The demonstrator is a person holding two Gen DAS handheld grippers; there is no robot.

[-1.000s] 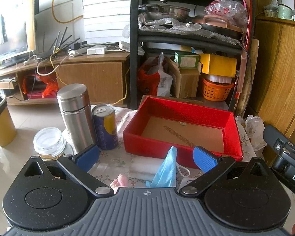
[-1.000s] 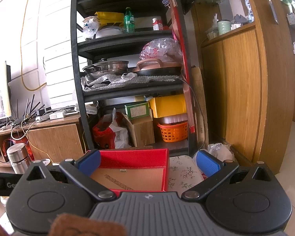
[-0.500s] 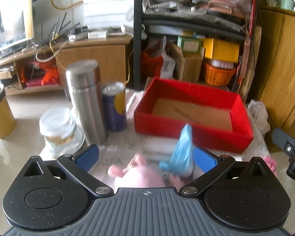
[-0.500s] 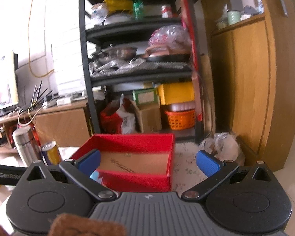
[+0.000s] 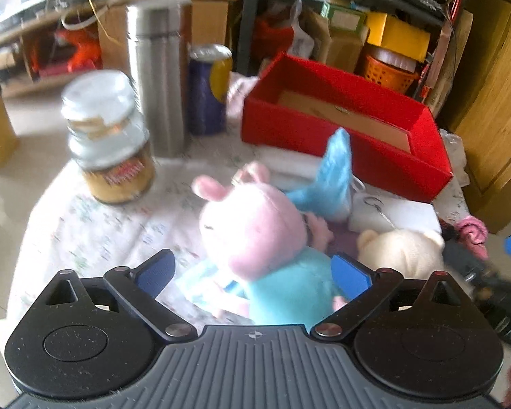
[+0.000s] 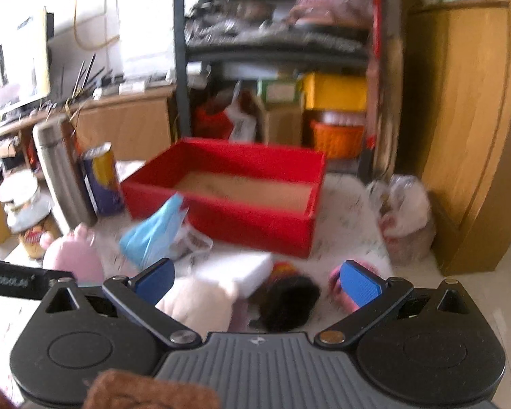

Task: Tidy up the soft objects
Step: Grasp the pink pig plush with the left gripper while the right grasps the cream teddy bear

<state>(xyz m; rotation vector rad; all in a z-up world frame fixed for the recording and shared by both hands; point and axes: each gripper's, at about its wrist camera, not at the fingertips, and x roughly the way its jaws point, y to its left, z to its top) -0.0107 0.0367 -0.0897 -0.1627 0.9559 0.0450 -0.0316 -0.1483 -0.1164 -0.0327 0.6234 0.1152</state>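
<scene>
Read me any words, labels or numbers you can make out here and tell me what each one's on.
"nRobot.ai", cut off at the edge: left gripper.
Red lettering on the jar: too blurred to read.
Can: print blurred, unreadable.
White letters on the right gripper: unreadable.

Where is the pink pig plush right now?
In the left wrist view, the pink pig plush lies on the table between the open left gripper fingers, left of the cream plush.

Two wrist cameras, both low over the table and facing the black shelf.
The left view looks from the left side, close above the pink pig plush. The right view looks from the right, a little further back. Both share the red box and the steel flask.
</scene>
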